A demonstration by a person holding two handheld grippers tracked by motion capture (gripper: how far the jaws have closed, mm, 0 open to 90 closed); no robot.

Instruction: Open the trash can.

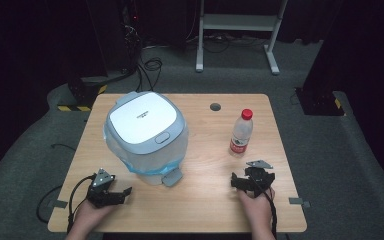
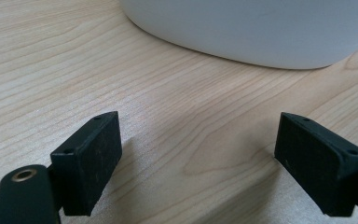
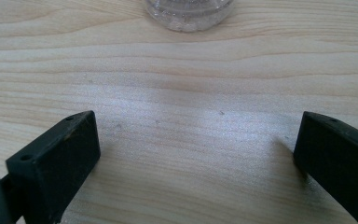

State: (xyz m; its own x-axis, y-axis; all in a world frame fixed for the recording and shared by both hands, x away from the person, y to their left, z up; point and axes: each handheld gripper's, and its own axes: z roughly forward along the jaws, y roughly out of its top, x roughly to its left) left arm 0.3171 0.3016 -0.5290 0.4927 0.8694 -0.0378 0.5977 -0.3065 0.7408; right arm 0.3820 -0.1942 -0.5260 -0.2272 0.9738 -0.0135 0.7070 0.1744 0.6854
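Bin [image 1: 146,137], white plastic with a grey-blue hinged lid, stands left of centre on the pale wooden table [image 1: 205,200]; clear red-capped water bottle [image 1: 241,133] right. Left gripper [image 1: 122,192] faces bin, right gripper [image 1: 236,181] faces bottle; both spread, empty, resting low, seemingly staged to reach.

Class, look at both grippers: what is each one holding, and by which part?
Nothing is held. The left gripper and right gripper both stand open over bare table.
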